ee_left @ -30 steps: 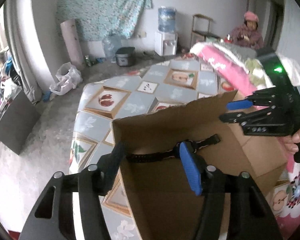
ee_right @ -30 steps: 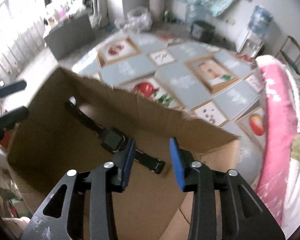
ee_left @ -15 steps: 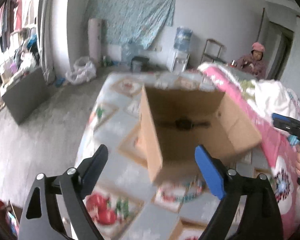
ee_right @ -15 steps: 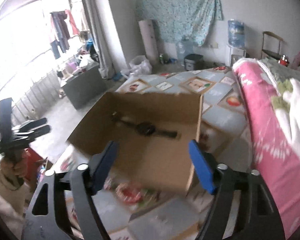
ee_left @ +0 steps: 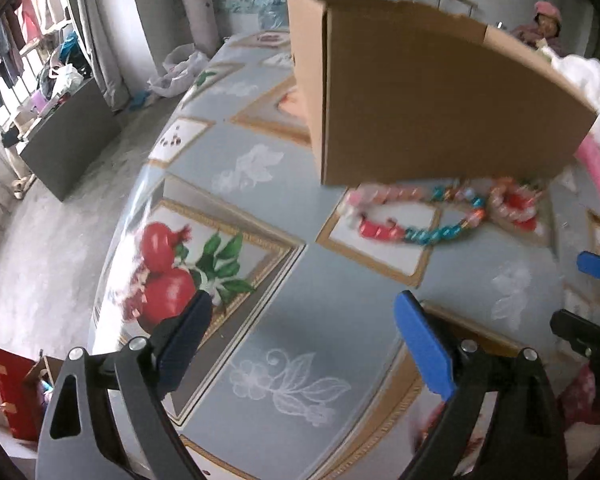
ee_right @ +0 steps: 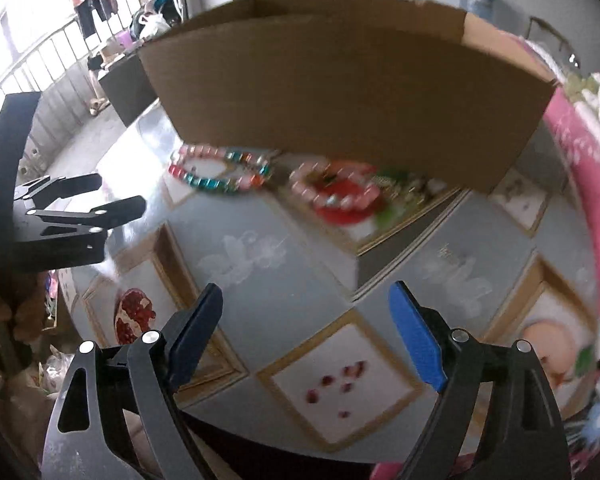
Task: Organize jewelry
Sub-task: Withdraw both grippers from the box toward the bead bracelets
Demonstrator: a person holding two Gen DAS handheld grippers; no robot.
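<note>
1. Counter (ee_left: 284,280): covered with a grey-blue cloth printed with gold-framed fruit pictures and white flower motifs.
2. Cardboard box (ee_left: 440,100): stands on the counter's far part.
3. Long multicoloured bead necklace (ee_left: 416,216): lies on the cloth just before the box.
4. Pink bead bracelet (ee_right: 336,192): lies just beside the necklace, near the box wall.

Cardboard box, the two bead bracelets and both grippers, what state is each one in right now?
Cardboard box: upright on the table, top open.
Multicoloured bracelet: flat on the table, beside the box.
Pink bracelet: flat, beside the box.
Left gripper: opening, nothing between fingers.
Right gripper: opening, empty.
</note>
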